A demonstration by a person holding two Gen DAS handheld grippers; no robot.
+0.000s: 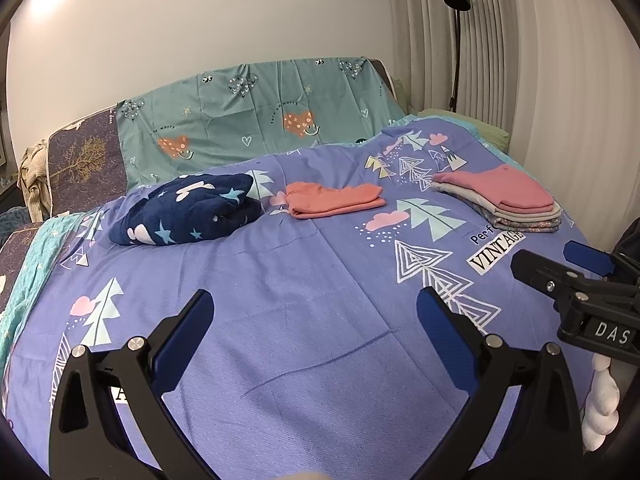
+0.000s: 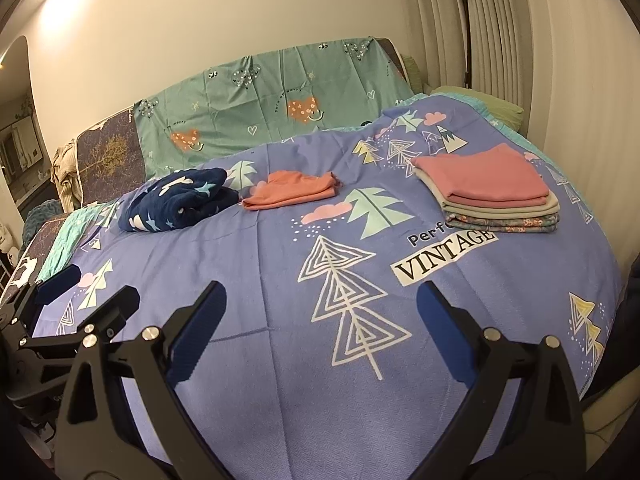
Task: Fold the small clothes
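At frame bottom, left gripper [image 1: 314,316] and right gripper [image 2: 320,308] gape wide, empty, presumably ready for the orange garment [image 1: 334,199]

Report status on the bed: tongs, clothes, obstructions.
Left tongs open, empty; right tongs open, empty. Navy star garment bunched, unfolded; orange piece folded; folded stack at right. Nothing blocking on bedspread.

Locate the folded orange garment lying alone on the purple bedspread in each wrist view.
Left wrist: folded orange garment, centre, above mid-height.
Right wrist: same garment, left of centre.
Shared landmark: navy star-print fleece bundle immediately to its left in both.
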